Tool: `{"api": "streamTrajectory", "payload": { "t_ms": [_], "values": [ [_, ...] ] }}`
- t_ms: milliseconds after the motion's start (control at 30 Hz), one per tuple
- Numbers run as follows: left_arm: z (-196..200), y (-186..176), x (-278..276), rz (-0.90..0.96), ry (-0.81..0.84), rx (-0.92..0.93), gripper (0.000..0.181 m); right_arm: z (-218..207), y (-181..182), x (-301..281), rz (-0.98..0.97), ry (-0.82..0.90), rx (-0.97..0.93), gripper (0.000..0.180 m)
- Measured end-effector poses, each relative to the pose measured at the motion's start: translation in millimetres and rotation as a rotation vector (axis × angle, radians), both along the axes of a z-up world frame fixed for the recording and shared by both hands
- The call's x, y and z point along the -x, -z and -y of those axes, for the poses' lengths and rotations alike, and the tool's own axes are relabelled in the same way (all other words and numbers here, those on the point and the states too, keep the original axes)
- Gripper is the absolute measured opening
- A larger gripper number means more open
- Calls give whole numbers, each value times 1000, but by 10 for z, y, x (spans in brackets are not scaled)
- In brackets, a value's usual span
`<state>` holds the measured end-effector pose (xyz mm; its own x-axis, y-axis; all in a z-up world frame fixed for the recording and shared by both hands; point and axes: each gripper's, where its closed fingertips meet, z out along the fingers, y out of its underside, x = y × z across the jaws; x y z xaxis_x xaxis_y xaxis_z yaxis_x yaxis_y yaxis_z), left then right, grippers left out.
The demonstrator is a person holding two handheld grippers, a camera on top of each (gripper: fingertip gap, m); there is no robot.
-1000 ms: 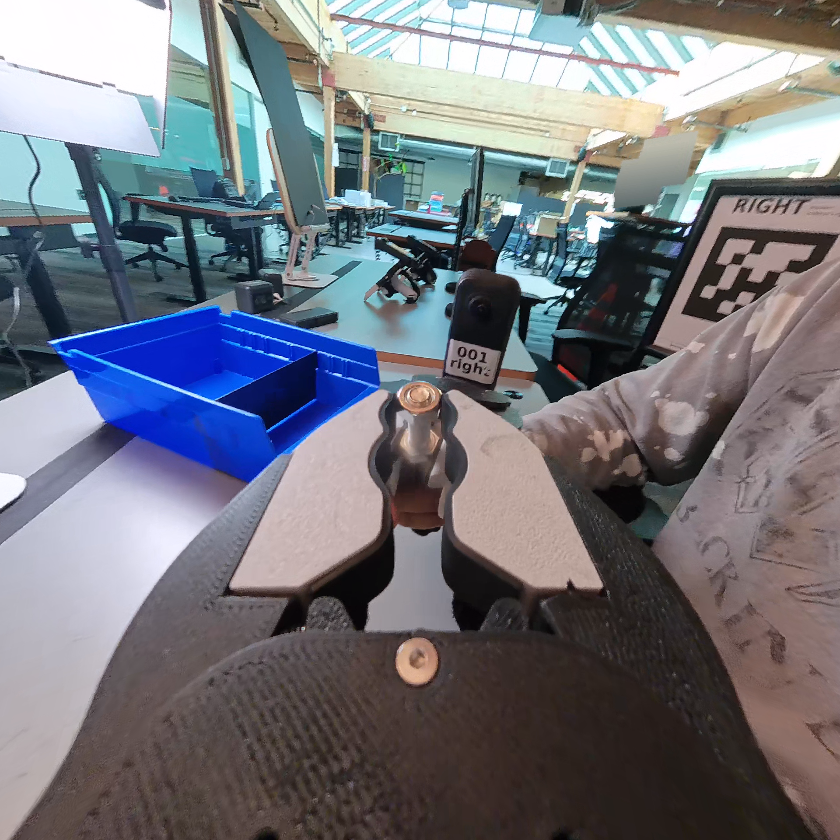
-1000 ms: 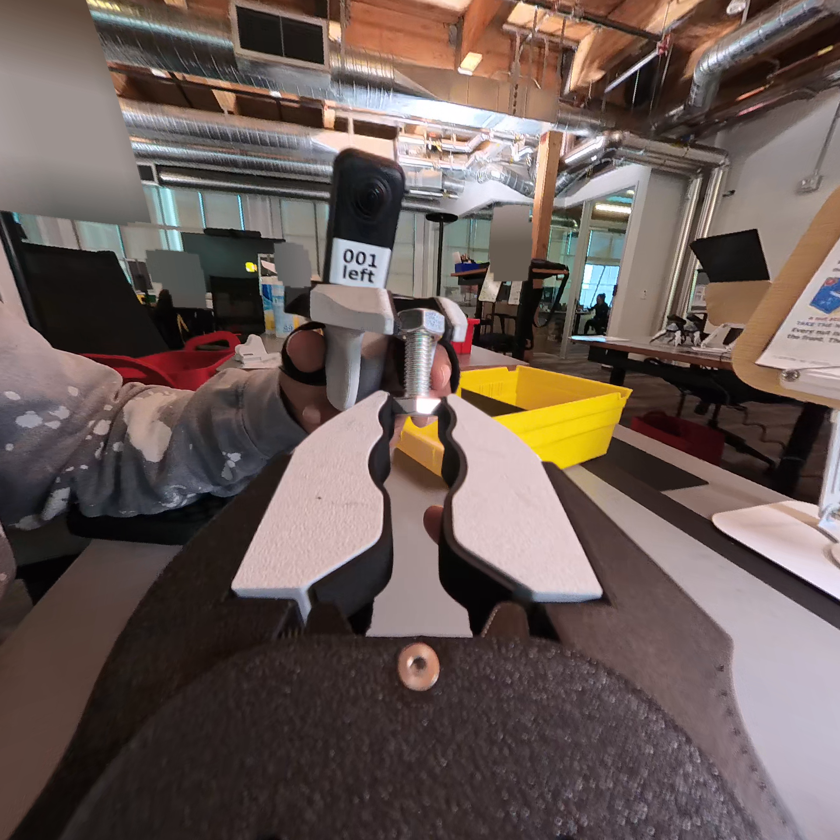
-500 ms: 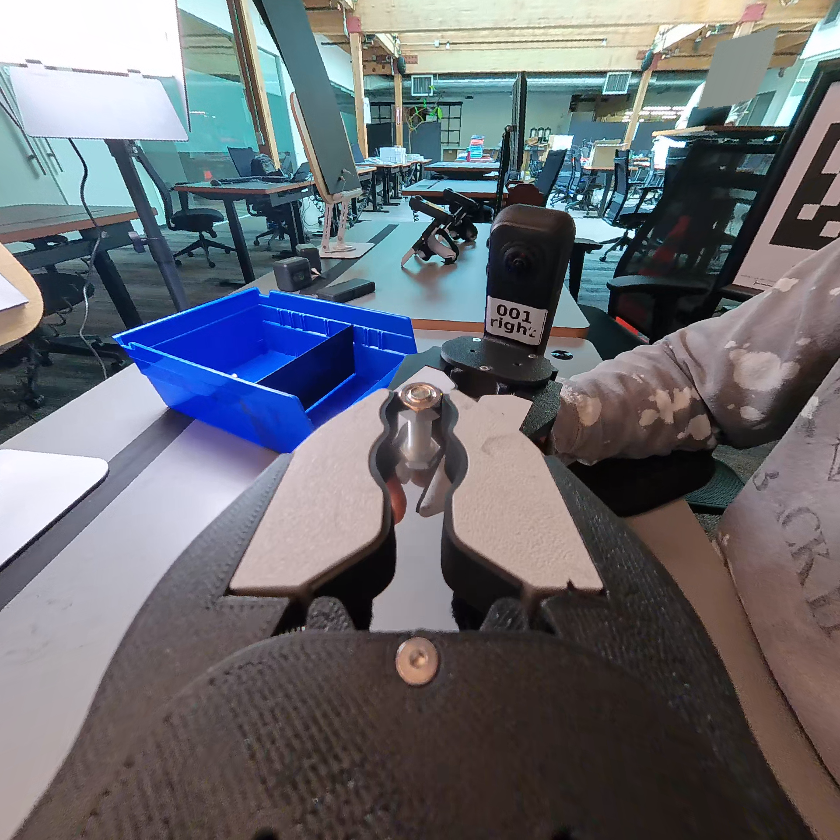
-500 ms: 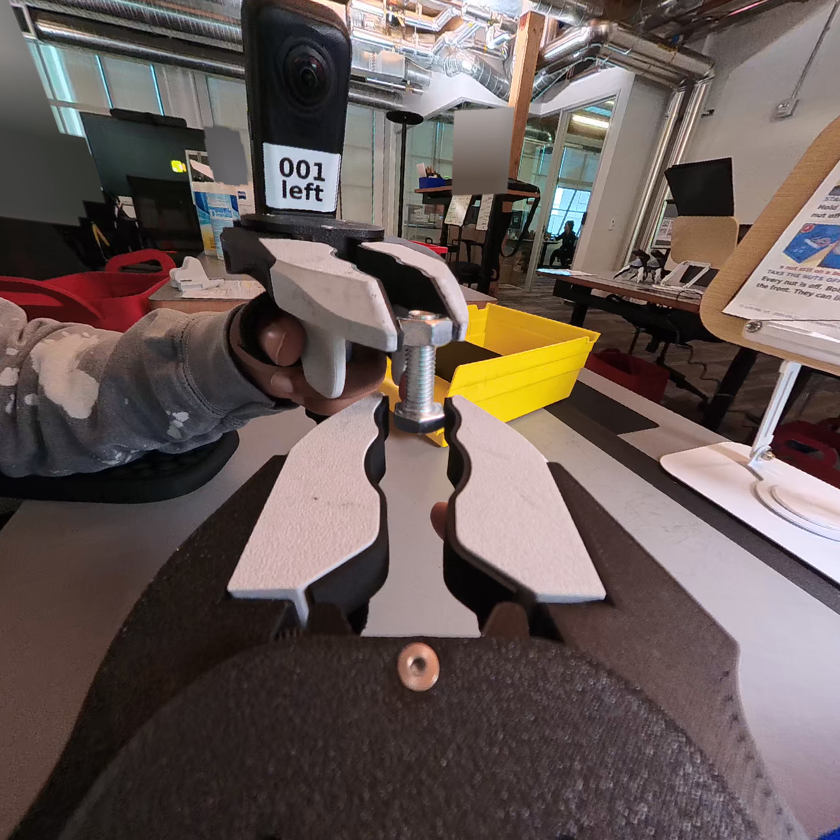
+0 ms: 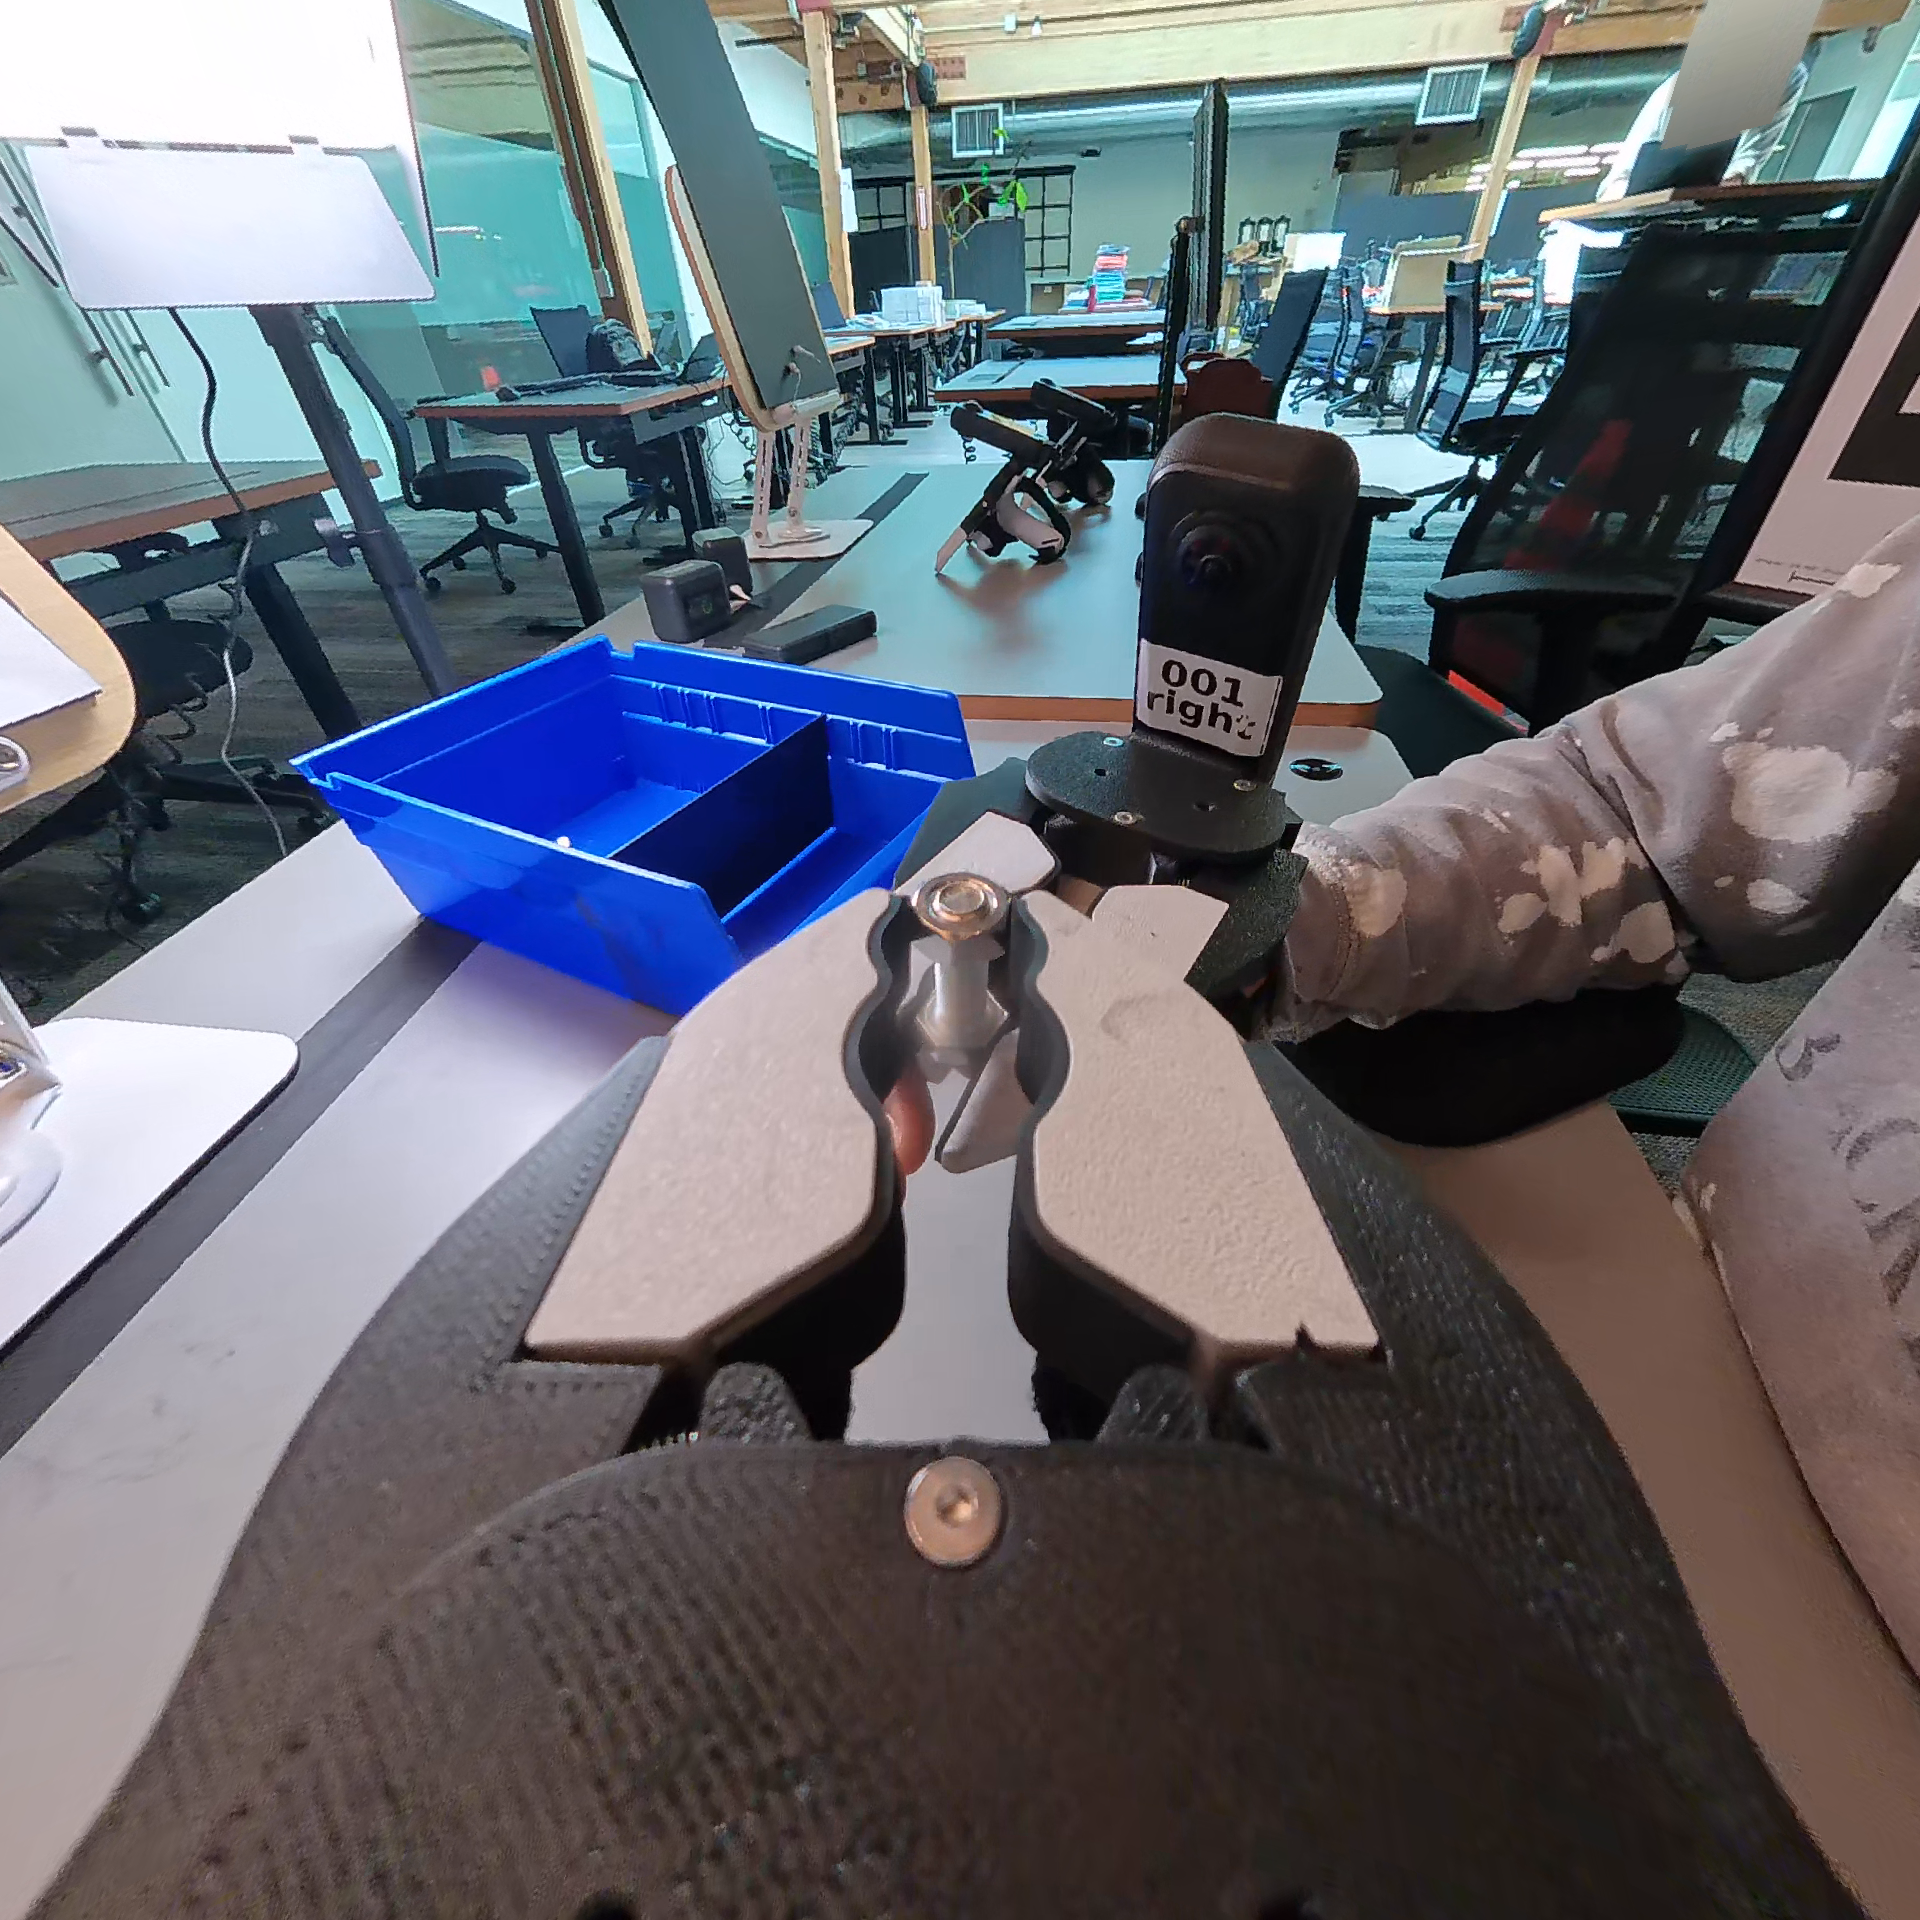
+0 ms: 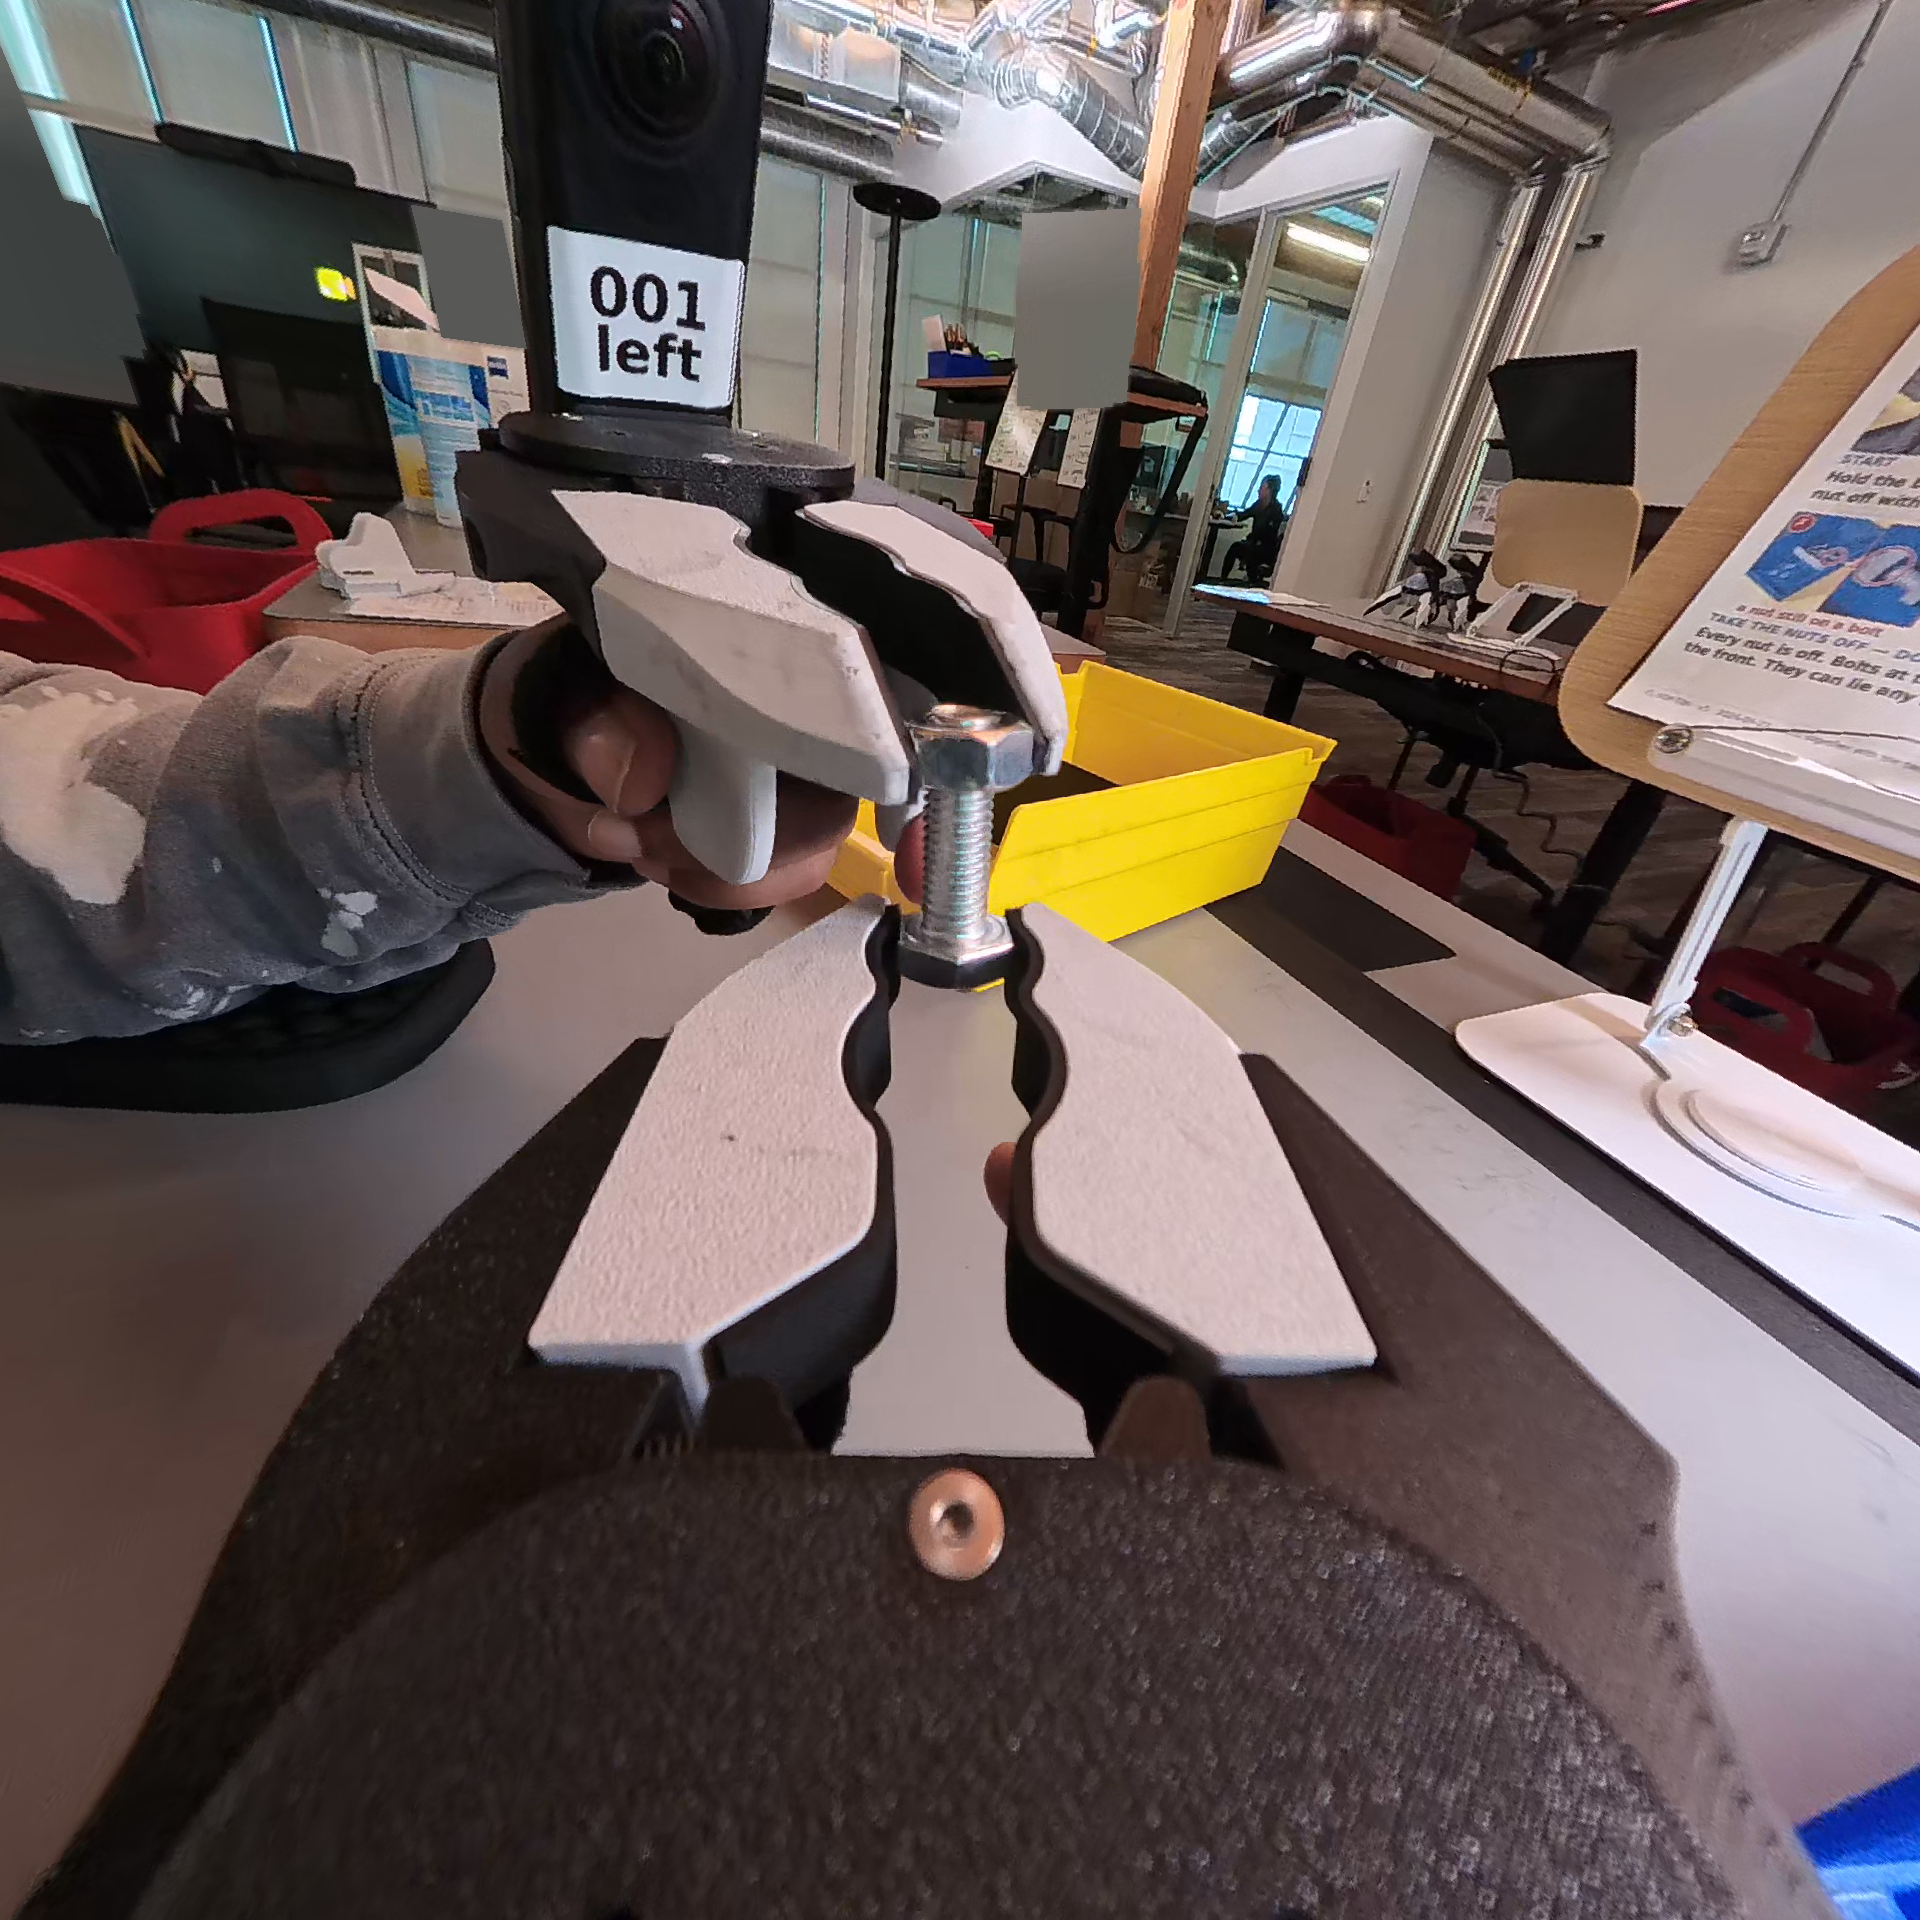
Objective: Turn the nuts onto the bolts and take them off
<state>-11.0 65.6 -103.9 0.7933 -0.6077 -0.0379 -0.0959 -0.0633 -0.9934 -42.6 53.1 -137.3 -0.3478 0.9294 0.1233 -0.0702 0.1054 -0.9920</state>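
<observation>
Here, bolt [image 6: 958, 831]: I see it upright, head up.
Left gripper [image 6: 971, 753]: clamps head from above.
Right gripper [image 6: 954, 951]: pinches nut [image 6: 954, 951], beside yellow bin [image 6: 1164, 790].

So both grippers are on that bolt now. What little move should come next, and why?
Probably a small twist of the right gripper to turn the nut. The left gripper clamps the bolt by its head, upright, and the nut sits at the thread's bottom end. Which way to turn, I cannot tell.
</observation>
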Motion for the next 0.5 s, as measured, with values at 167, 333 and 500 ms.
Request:
{"api": "streamTrajectory", "payload": {
  "t_ms": [167,333,500],
  "values": [
    [2,12,-3,-3,4,3,19,0,15,2,3,0,-14,18],
    [29,-25,-11,63,38,-7,19,23,-23,-17,-31,-23,10,18],
    [61,-94,67,161,70,-7,22,36,-173,-100,-115,-75,72,18]
  ]
}}
